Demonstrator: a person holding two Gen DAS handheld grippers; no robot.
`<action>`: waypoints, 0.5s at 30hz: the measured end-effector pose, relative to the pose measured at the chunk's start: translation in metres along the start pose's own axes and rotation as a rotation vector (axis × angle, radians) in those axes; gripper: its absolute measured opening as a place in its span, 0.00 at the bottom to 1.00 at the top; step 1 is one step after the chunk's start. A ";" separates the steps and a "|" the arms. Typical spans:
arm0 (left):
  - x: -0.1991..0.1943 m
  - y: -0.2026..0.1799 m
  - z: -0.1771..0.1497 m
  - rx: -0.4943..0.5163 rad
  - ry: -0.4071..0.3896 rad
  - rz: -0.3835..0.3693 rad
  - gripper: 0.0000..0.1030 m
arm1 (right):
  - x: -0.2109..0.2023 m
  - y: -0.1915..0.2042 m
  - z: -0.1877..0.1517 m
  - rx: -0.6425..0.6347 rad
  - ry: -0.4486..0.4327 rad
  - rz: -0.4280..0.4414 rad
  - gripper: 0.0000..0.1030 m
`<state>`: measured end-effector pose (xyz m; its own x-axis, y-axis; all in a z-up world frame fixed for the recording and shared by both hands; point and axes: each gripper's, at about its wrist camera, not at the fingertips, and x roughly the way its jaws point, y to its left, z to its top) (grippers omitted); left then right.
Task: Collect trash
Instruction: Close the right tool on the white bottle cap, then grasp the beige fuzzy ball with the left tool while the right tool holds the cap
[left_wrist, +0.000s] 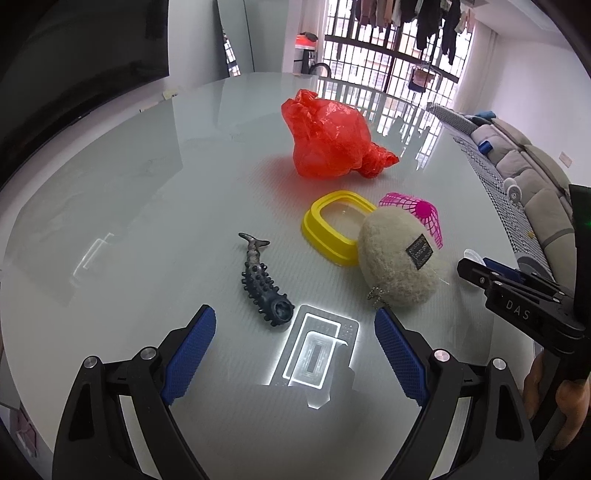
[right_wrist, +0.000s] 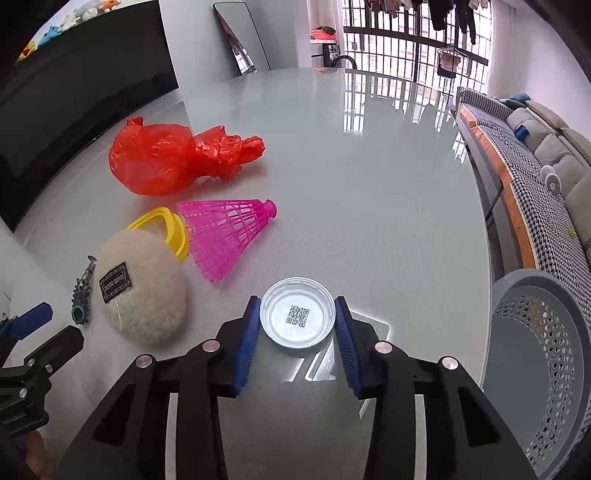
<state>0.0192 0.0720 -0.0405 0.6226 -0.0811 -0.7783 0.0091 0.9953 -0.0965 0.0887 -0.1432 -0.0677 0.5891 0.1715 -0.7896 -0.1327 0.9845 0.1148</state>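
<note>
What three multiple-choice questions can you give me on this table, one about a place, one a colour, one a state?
1. Where is the basket?
A. off the table's right edge
B. beside the red bag
C. behind the mirror

2. What colour is the shuttlecock?
A. green
B. pink
C. white

3. How is the right gripper?
A. wide open over bare table
B. closed on the clear lid
C. holding the plush

Key: 1 A, it stands past the table edge; 2 B, its skirt is pink; 3 B, both pads touch its rim.

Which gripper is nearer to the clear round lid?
Right. The right gripper has its pads against both sides of the clear round lid. The left gripper hangs open apart from it, near the dark fish toy.
</note>
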 end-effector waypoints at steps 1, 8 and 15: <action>0.001 -0.004 0.001 0.002 0.000 -0.004 0.84 | -0.003 -0.002 -0.003 0.006 0.000 0.003 0.38; 0.005 -0.034 0.009 0.030 -0.002 -0.021 0.84 | -0.035 -0.025 -0.026 0.053 -0.008 0.030 0.38; 0.018 -0.066 0.020 0.053 -0.005 -0.016 0.84 | -0.064 -0.050 -0.037 0.083 -0.046 0.031 0.38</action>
<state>0.0454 0.0061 -0.0361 0.6261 -0.0964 -0.7738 0.0601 0.9953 -0.0754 0.0283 -0.2045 -0.0449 0.6223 0.2011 -0.7565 -0.0856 0.9781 0.1895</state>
